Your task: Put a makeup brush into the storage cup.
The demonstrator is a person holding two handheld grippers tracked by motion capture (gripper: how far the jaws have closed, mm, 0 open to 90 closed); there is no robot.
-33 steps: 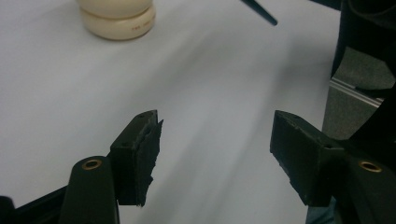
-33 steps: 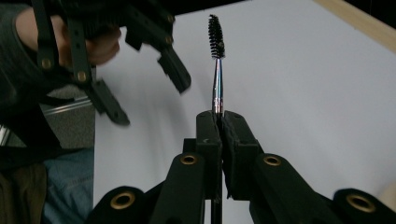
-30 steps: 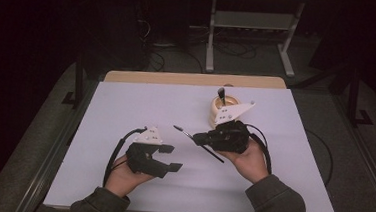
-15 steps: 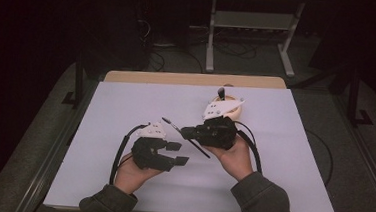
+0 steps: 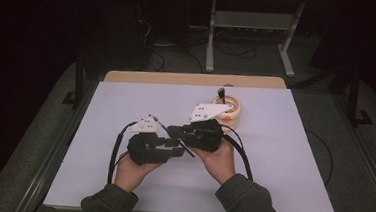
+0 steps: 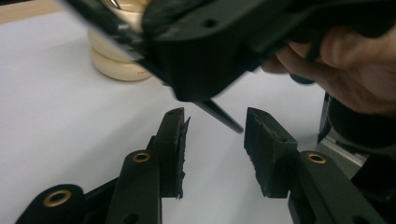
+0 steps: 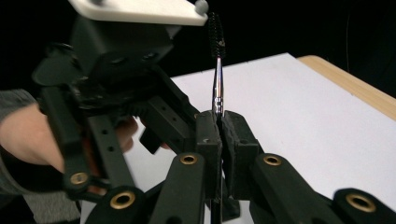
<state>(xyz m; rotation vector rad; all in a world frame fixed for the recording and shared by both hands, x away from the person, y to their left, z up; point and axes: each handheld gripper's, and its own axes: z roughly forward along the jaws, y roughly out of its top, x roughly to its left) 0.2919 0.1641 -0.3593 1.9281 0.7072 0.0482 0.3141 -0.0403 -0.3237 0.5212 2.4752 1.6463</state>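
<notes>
Since the earlier frame both grippers have closed together at centre frame. We find the right gripper [image 5: 174, 131] clamping a thin black-bristled metal brush wand [image 7: 217, 70]; the left gripper [image 6: 212, 140] gapes, ready to take its lower end next.

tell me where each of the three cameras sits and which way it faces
High view: above the person's side, looking forward and down at the white table; both hands show.
Left gripper view: rides the left gripper, jaws open, facing the cream round holder.
Right gripper view: rides the right gripper, clamping the thin black bristle-tipped brush.
Shared: the brush.
</notes>
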